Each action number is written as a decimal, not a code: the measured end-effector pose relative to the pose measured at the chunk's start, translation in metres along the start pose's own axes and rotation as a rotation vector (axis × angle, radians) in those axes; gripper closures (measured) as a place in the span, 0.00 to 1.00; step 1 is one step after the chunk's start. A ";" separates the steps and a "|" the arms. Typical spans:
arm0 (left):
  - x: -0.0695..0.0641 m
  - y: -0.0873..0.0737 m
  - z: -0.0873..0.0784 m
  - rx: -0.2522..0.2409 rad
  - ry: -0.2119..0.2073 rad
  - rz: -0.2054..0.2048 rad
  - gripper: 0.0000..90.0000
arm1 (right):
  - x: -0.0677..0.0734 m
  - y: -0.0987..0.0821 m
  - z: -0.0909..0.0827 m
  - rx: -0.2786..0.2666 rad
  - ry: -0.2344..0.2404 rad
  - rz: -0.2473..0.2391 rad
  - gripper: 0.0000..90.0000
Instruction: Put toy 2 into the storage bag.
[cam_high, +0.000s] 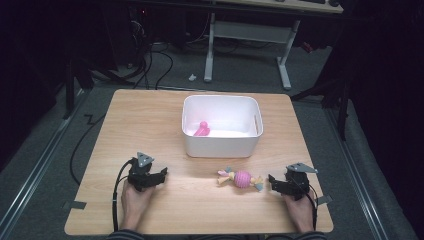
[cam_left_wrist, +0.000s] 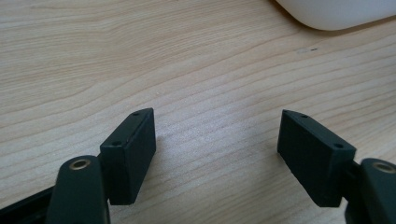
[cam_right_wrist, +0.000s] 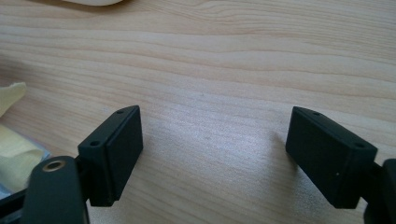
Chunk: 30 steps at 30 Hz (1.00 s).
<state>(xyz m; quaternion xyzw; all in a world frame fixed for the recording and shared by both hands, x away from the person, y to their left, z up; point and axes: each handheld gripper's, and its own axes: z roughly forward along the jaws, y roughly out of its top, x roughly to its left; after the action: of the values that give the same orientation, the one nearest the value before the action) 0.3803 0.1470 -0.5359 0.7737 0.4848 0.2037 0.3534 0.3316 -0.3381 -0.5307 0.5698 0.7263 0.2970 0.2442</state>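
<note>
On the wooden bench sits a white tub with a pink toy inside it. Near the front edge lies a pink ball toy with yellow and blue ends. It is between the two grippers, closer to the right one. The left gripper rests on the bench with its jaws wide apart, holding nothing. The right gripper is just beside the ball toy, jaws wide apart too, with bare wood between them.

I'm seeing striped cuffs at both wrists. Left tongs are matte black with a grey three-cornered plate on top and a black cable trailing back. Right tongs match. Up close: blocky jaws, small screw holes, brass-ringed pivots.
</note>
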 end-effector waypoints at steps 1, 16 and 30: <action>-0.001 0.000 0.000 0.005 0.013 0.008 0.31 | 0.000 0.000 0.000 0.001 0.004 -0.005 0.21; -0.002 0.001 0.002 0.018 0.014 0.003 0.20 | -0.009 -0.003 -0.018 0.018 0.085 0.036 0.30; -0.002 0.001 0.002 0.022 0.016 0.007 0.18 | -0.006 -0.007 -0.047 -0.001 0.112 0.026 0.34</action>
<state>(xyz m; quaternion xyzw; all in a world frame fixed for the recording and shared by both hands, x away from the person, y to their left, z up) 0.3811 0.1441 -0.5366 0.7777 0.4868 0.2058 0.3404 0.2958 -0.3522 -0.5020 0.5615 0.7313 0.3317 0.1998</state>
